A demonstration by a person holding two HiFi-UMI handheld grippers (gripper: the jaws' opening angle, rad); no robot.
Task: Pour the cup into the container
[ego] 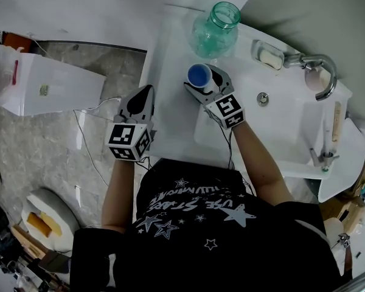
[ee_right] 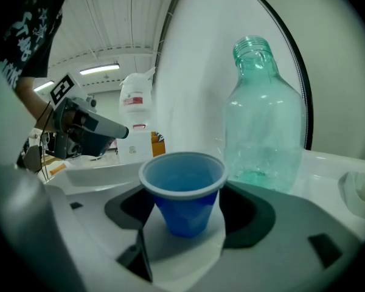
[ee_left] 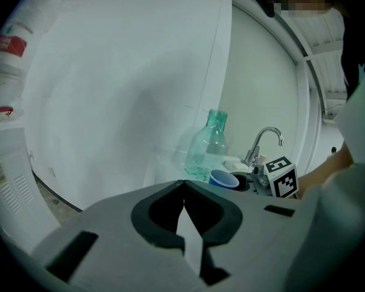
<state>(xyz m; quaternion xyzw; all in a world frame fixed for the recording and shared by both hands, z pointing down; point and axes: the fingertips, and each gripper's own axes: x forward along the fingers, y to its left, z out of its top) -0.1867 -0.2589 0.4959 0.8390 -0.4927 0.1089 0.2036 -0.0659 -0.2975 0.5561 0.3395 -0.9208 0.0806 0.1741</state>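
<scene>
My right claw (ee_right: 185, 207) stands wide open with the cup (ee_right: 184, 190) upright between its jaws. I see a little gap at each side of the cup's wall, so I judge the pads are not pressing yet. The cup sits on the flat ledge of the sink (ego: 170, 53), near its far left corner and just beside the bottle (ee_right: 264, 120), which stands closer to that corner. My left claw (ee_left: 184, 182) is closed tip to tip with nothing in it, out past the sink's left edge.

The cup looks like thin blue plastic, so I expect it to be light, springy and easy to crush. I would take it at mid-height below the rolled rim, with only a gentle squeeze. The bottle looks like stiff, smooth glass, probably heavy enough to stay put, but its mouth is narrow for pouring.

I cannot make out how full the cup is, because its inside reads as plain blue. My right jaw cuts off the bottle's foot, and the greenish patch low inside may be contents or only tint.
</scene>
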